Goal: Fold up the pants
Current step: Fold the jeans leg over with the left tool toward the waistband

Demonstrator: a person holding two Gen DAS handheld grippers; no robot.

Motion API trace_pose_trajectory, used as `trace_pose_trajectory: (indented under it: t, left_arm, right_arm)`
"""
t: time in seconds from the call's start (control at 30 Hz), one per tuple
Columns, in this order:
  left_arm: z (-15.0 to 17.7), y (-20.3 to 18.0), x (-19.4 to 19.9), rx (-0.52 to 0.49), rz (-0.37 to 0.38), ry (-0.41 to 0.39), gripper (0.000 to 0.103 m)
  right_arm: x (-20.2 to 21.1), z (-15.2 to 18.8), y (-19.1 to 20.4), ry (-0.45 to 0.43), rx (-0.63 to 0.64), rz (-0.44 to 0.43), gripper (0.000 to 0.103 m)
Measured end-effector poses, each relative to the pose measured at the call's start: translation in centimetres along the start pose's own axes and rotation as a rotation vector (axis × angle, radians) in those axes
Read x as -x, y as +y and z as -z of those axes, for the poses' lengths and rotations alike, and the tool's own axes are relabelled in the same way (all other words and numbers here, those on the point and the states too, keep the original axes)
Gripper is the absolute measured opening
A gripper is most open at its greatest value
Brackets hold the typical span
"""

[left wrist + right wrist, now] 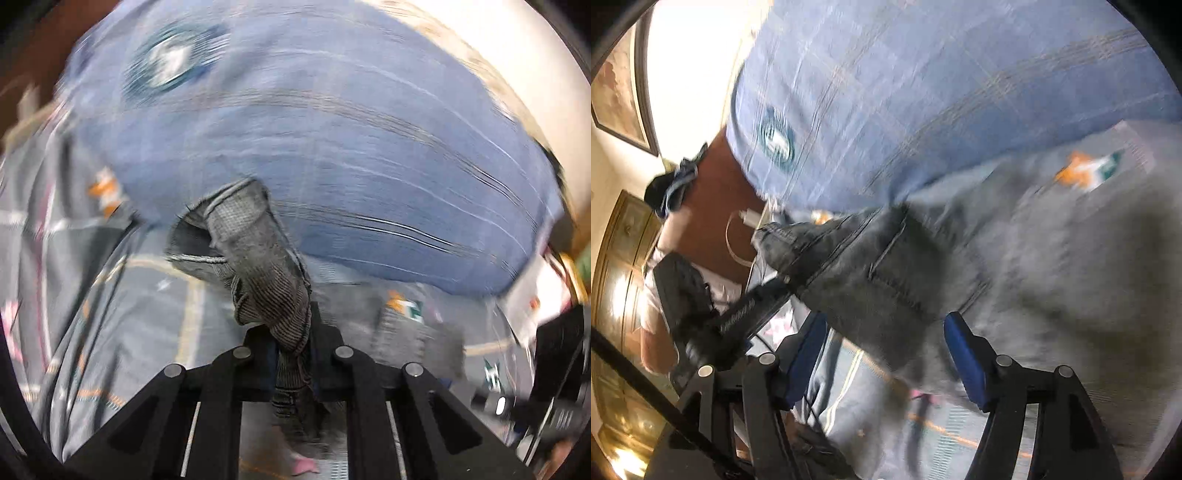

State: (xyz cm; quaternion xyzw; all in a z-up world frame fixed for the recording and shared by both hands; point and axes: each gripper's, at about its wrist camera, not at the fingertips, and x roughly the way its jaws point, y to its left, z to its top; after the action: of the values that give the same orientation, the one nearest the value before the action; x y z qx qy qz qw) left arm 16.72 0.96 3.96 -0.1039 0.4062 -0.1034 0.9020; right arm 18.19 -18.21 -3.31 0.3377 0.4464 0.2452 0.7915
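The pants are dark grey denim. In the left wrist view my left gripper is shut on a bunched edge of the pants, which stands up between the fingers, lifted above the bed. In the right wrist view my right gripper is open, its blue pads either side of the pants without pinching them. The cloth hangs from the left gripper, seen at the left of that view. Both views are motion-blurred.
A blue checked pillow lies behind the pants on a grey patterned bedsheet, also in the right wrist view. A brown headboard, a wooden cabinet and a framed picture stand at the left.
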Motion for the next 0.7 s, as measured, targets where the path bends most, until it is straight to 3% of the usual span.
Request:
trace_pose_trajectory:
  t: [0.13,0.23,0.33,0.4,0.57,0.7]
  left_arm:
    - [1.7,-5.0,0.7,-0.098,0.073,-0.029,0.012]
    - [4.1,-8.7,1.0,-0.202,0.142,-0.042,0.012]
    - [6.8,-12.1,1.0,-0.348,0.158,-0.047,0.011]
    - [8.4,-13.3,0.2,-0.382,0.177,-0.016,0.011]
    - [10.6,-15.6,-1.6,-0.471,0.136,0.013,0.011]
    - [11.7,-16.9,-2.1,-0.558,0.079,0.008,0.011]
  right_arm:
    - [4.6,-0.2,-3.0,-0.12,-0.063,-0.074,0.073]
    - [5.7,-1.1,-4.9,-0.131,-0.096,-0.085,0.075]
    - [6.7,-1.7,-6.2,-0.151,-0.156,-0.148,0.076]
    - [7.4,-1.9,-6.2,-0.16,-0.158,-0.165,0.077]
    - [8.3,-2.1,-5.1,-0.15,-0.107,-0.156,0.083]
    - [9.2,-2.4,-6.4,-0.153,-0.125,-0.055,0.087]
